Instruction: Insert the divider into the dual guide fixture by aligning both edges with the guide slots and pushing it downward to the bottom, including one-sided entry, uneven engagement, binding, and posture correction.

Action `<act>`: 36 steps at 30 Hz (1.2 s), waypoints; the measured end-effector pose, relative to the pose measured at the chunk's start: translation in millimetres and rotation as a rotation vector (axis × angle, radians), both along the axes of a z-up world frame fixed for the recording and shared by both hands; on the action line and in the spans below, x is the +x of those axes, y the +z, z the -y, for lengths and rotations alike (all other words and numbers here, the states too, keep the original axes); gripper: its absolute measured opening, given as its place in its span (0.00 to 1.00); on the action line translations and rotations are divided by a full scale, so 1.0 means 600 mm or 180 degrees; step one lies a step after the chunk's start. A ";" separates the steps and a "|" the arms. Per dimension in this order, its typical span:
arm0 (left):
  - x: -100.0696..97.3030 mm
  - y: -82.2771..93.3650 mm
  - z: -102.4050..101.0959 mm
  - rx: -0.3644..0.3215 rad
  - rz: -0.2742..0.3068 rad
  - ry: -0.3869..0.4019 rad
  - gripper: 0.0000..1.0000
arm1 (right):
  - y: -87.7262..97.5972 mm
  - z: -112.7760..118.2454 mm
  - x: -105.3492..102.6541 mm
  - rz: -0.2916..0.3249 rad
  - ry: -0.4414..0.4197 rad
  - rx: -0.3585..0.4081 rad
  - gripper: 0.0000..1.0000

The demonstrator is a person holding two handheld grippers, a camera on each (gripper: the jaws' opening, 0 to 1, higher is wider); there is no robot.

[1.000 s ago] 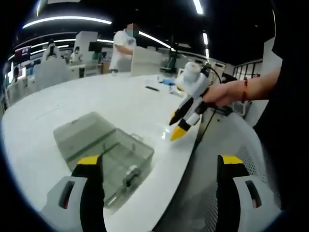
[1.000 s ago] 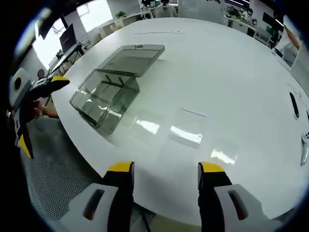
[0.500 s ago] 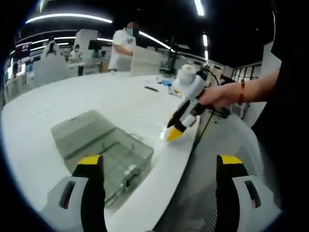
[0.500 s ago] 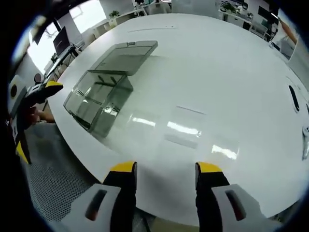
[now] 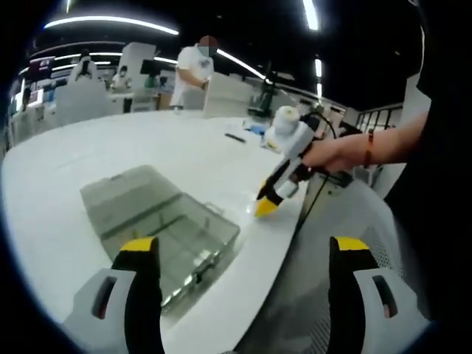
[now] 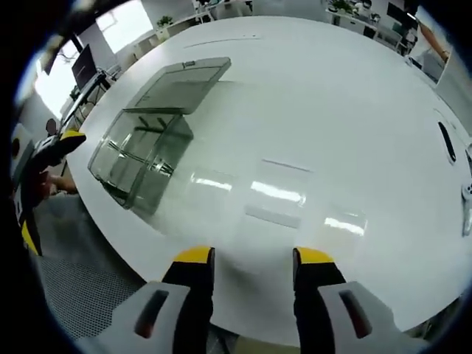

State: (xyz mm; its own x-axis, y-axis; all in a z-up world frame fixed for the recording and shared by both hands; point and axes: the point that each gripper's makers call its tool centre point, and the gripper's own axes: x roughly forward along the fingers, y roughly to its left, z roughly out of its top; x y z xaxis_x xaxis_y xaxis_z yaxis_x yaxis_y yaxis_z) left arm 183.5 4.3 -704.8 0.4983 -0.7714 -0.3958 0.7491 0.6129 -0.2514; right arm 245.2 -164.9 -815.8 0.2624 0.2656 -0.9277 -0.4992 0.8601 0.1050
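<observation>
While one clear box (image 6: 144, 151) sits lid-open on one table (image 6: 332, 110), both grippers' jaws spread, possibly one divider (image 6: 276, 193).

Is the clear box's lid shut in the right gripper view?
No, the clear box stands open on the white table, with its lid folded back flat beside it.

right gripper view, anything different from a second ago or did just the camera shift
Mostly the camera moved. The right gripper has narrowed its jaws a little and holds nothing; in the left gripper view it has dipped slightly closer to the table edge. The clear box with its lid open, the flat clear sheet on the table and the open left gripper are unchanged.
</observation>
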 end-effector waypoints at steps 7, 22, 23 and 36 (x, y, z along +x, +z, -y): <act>0.005 0.005 0.000 -0.0041 0.0043 0.0022 0.92 | -0.002 0.002 0.002 0.0025 -0.0033 -0.0040 0.35; 0.005 -0.002 -0.002 -0.0026 0.0042 -0.0001 0.90 | -0.007 -0.001 0.008 0.0118 0.0007 -0.0330 0.35; 0.005 -0.002 -0.002 -0.0024 0.0040 -0.0002 0.90 | -0.007 0.000 0.008 0.0117 -0.0020 -0.0324 0.35; 0.003 -0.006 -0.003 0.0011 0.0022 -0.0015 0.90 | -0.008 0.003 0.017 0.0209 -0.0292 -0.0285 0.31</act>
State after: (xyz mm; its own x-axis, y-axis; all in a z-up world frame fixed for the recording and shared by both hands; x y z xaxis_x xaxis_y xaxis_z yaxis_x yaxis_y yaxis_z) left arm 185.4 6.2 -708.3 0.4975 -0.7723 -0.3950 0.7537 0.6103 -0.2440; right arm 255.2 -166.5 -820.3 0.3429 0.1546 -0.9266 -0.4212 0.9070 -0.0046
